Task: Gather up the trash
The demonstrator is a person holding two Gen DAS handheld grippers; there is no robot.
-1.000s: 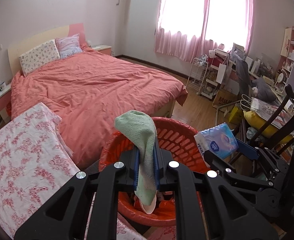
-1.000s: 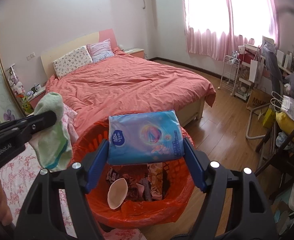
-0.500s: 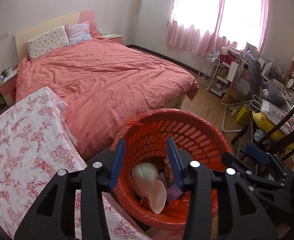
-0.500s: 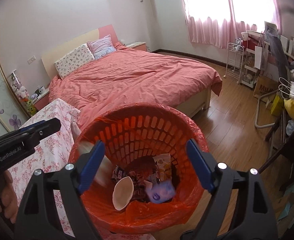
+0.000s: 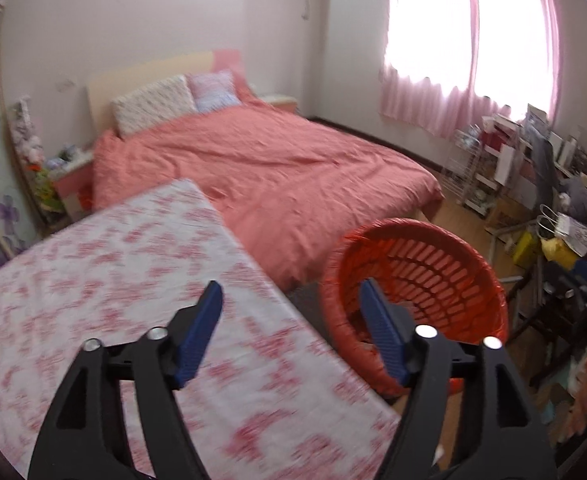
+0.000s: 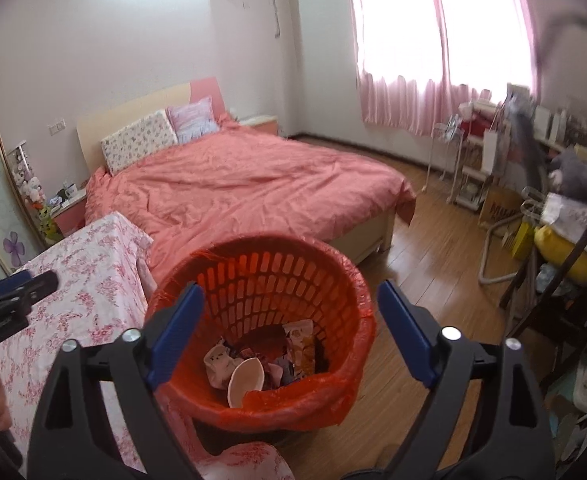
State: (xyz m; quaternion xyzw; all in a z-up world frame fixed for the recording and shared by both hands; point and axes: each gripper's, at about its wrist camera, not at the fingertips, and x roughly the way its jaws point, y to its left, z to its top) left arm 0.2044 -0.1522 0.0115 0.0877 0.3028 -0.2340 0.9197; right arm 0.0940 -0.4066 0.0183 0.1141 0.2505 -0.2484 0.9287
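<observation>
Since a second earlier, the green cloth had left the left tool (image 5: 291, 322) and the blue packet had left the right tool (image 6: 289, 330); both went into the orange basket (image 6: 357, 280). The jaws of both tools had just been opening and now stood wide apart with nothing between them. The left tool had also swung away from the basket toward the floral-covered surface (image 5: 105, 264), so that the basket sat off to its right, while the right tool looked down into the basket, with the bed (image 6: 245, 184) beyond it.

The trash (image 6: 269, 360) lay at the bottom of the basket, which stood on the floor just beside the surface: crumpled wrappers, a pale shell-like cup and scraps. It looked light and soft or crushable, so any further piece would probably want a gentle pinch at an edge or fold. The basket itself seemed stiff, lined with a thin slippery bag, best taken by its rim.

The green cloth and the blue packet could not be picked out in the heap. The left view was blurred, the near wall of the basket hid part of the contents, and no loose trash was visible on the surface.
</observation>
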